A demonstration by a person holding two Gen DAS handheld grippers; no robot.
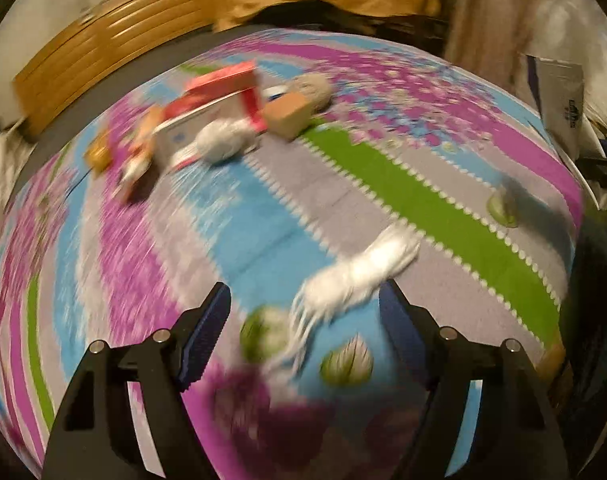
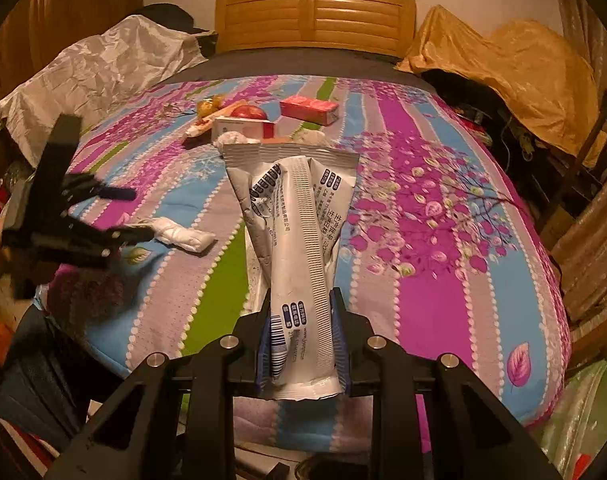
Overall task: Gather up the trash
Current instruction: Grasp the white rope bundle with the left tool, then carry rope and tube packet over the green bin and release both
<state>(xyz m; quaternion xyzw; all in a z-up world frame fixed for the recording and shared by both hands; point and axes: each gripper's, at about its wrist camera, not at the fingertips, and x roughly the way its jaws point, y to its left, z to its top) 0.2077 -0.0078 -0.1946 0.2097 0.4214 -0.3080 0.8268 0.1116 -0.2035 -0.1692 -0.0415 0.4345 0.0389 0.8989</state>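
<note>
On the striped bedspread (image 2: 423, 300), nearest its foot edge, the right gripper (image 2: 303, 344) clamps a crumpled white wrapper (image 2: 299, 220) upright. Left of it, the left gripper (image 1: 303, 316) hangs wide apart over a twisted white tissue (image 1: 359, 272), pads not touching it. Farther up the bedspread lie a red carton (image 2: 309, 109), an apple (image 2: 248, 113) and a white box (image 2: 243, 126)

Black angular gripper frames (image 2: 301, 340), silver screws, seemingly ribbed blue fingers (image 1: 205, 338).

A crumpled tissue (image 2: 181, 236) lies on the bedspread (image 2: 423, 280) near its left edge; far behind it, before the headboard (image 2: 315, 20), boxes and an apple (image 2: 248, 112) cluster
</note>
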